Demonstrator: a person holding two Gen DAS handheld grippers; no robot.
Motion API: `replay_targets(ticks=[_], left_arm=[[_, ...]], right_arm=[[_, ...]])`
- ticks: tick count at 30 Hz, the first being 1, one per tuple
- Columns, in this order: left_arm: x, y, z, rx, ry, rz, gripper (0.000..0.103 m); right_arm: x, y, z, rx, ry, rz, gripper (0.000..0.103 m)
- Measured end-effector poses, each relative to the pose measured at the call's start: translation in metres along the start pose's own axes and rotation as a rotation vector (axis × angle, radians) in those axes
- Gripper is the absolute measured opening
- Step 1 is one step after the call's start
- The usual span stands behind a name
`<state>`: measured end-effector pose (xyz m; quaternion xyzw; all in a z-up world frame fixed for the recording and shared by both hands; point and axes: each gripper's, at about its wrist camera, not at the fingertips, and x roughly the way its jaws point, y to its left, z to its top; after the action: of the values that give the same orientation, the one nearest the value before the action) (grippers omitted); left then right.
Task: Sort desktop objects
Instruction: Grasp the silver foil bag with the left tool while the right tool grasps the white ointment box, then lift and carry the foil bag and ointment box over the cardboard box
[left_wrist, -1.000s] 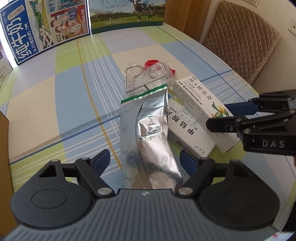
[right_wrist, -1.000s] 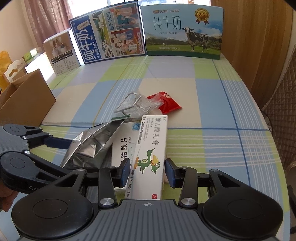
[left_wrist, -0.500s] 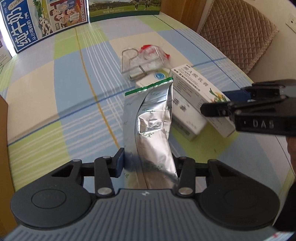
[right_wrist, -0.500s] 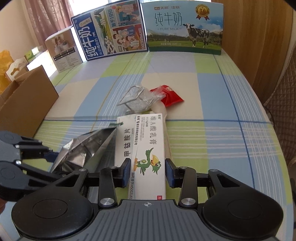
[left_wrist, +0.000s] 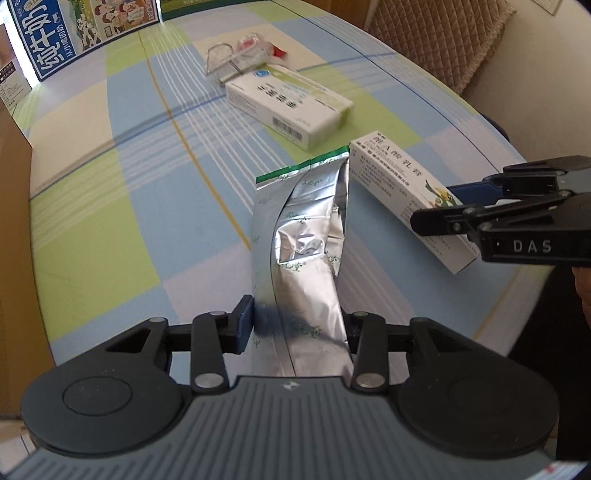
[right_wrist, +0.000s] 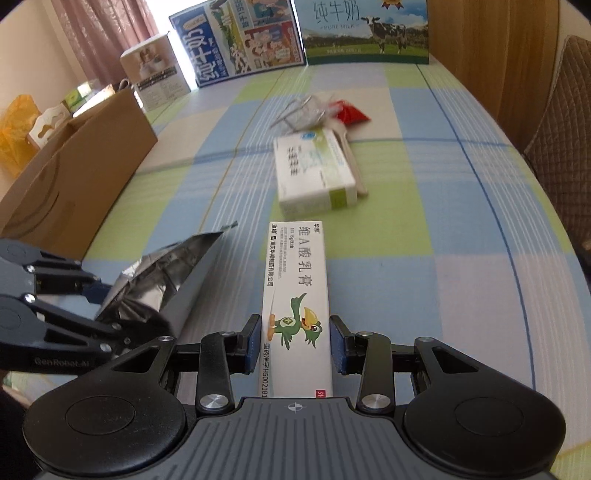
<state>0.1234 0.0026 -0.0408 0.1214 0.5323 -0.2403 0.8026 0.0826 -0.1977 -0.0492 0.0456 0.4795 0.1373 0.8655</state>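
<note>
1. Your left gripper (left_wrist: 297, 328) has the silver foil pouch (left_wrist: 301, 254) clamped at its near end, and its jaws are closing a touch further; the pouch juts forward from the pads, and the pictures don't show whether its green-edged far end is clear of the tablecloth (left_wrist: 110, 206).
2. Your right gripper (right_wrist: 294, 343) is clenched on the long white ointment box (right_wrist: 295, 291), the one with the green bird printed on it, gripped across its narrow width near the bird end.
3. The two loads sit close together: in the left wrist view the ointment box lies just beside the pouch's top corner, perhaps touching it, so part them before you swing either one.
4. Left on the cloth, well beyond both grippers, are the wider white medicine box (right_wrist: 314, 173), a crumpled clear plastic wrapper (right_wrist: 303, 110) and a red sachet (right_wrist: 351, 112) lying together past it.
5. You look to be in the carrying step, with both items picked and neither yet placed.
6. The open cardboard box (right_wrist: 77, 173) at the table's left edge seems the likely bin. If it is, take the pouch there first, since it is on that side.
7. Hold the pouch steady; thin foil may crumple or slip in the pads.
</note>
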Motion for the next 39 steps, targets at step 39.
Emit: replay_targets(ticks=[39], left_arm=[[0.018,-0.015,0.021,0.087,0.116,0.008,0.041]], right_arm=[[0.011,-0.003,-0.003,-0.055,-0.005,0.045,0.049]])
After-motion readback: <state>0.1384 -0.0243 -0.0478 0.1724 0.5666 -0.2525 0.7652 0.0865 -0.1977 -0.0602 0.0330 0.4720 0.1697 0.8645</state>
